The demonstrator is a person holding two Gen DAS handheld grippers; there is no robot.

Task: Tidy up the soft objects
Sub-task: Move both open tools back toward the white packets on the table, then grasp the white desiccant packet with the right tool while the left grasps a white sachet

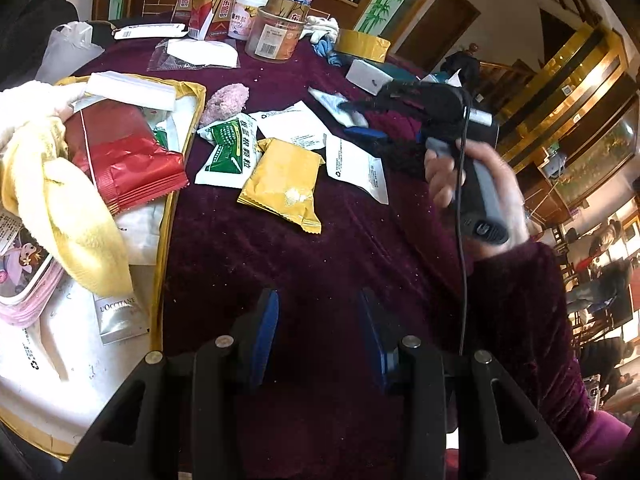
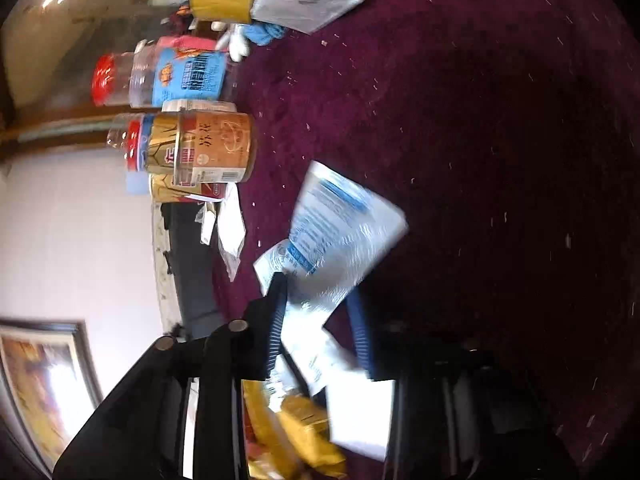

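Observation:
Soft packets lie on the purple tablecloth (image 1: pixel 280 272): a green-and-white packet (image 1: pixel 230 152), a yellow packet (image 1: pixel 284 180) and white pouches (image 1: pixel 356 166). A gold-rimmed box (image 1: pixel 164 240) at the left holds a red packet (image 1: pixel 128 160) and a yellow towel (image 1: pixel 60 200). A pink fluffy toy (image 1: pixel 226 100) lies beside the box. My left gripper (image 1: pixel 318 324) is open and empty above bare cloth. My right gripper (image 2: pixel 320 312), rolled sideways, has its fingers around a white-and-blue pouch (image 2: pixel 340 232); it also shows in the left wrist view (image 1: pixel 360 116).
Jars (image 1: pixel 276 32) and snack boxes (image 1: pixel 208 8) stand at the far edge, with a yellow tape roll (image 1: pixel 362 46), a grey box (image 1: pixel 368 76) and gloves (image 1: pixel 324 28). In the right wrist view jars (image 2: pixel 200 148) and a yellow packet (image 2: pixel 308 432) sit nearby.

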